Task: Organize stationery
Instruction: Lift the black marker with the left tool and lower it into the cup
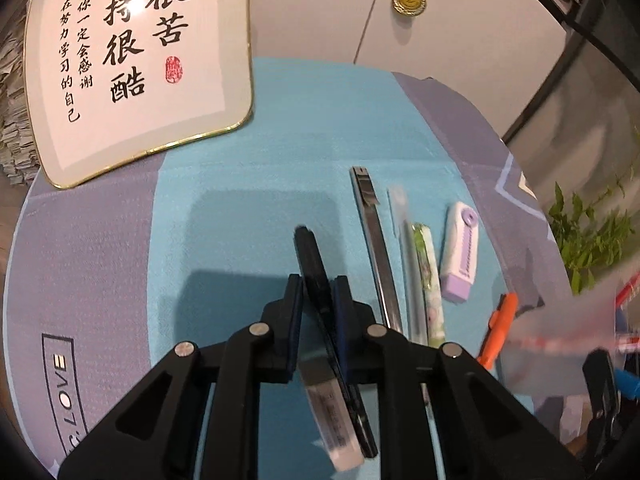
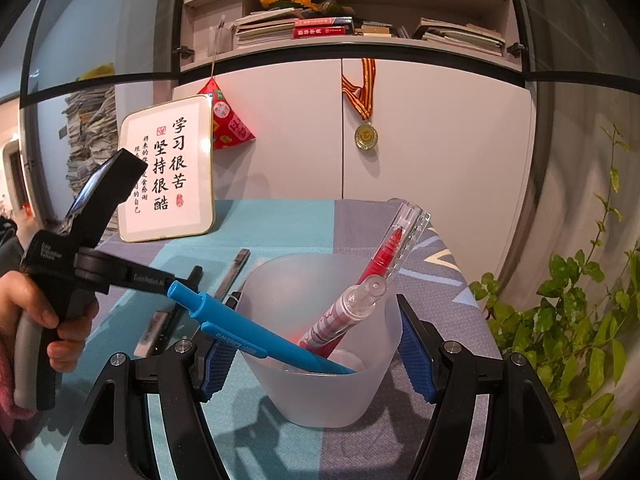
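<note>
Left wrist view: left tongs (image 1: pixel 318 300) are pinching a black pen (image 1: pixel 316 280), its long axis running along the fingers, cup (image 2: pixel 320 380) lying rightward. Right tongs (image 2: pixel 316 360) are bracketing the cup, contact uncertain; the pen is sitting just left of it.

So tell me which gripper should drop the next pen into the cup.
Left. The left gripper is already shut on the black pen, while the right gripper is occupied bracketing the cup.
</note>
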`<move>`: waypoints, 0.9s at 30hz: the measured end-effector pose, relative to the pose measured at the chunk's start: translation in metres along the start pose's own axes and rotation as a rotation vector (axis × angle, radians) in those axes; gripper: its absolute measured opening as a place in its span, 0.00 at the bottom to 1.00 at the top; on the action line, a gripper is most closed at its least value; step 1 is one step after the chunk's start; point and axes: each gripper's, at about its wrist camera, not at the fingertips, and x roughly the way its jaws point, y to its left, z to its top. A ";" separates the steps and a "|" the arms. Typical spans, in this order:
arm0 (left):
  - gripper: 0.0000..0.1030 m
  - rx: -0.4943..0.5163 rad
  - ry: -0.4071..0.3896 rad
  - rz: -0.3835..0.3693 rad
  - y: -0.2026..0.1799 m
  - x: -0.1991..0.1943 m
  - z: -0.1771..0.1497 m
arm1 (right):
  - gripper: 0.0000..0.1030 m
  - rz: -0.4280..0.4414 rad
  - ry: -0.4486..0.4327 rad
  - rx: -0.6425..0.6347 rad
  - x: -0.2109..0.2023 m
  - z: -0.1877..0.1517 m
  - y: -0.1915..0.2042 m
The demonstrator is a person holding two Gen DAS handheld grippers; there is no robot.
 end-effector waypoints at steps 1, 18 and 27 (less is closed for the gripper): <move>0.20 -0.006 -0.001 0.012 0.000 0.002 0.003 | 0.70 0.000 0.000 0.000 0.000 0.000 0.000; 0.10 0.051 -0.129 0.048 -0.017 -0.036 0.010 | 0.70 0.002 0.001 0.000 0.001 0.000 0.000; 0.10 0.093 -0.224 -0.022 -0.023 -0.088 -0.002 | 0.70 0.003 0.002 0.000 0.000 0.000 0.001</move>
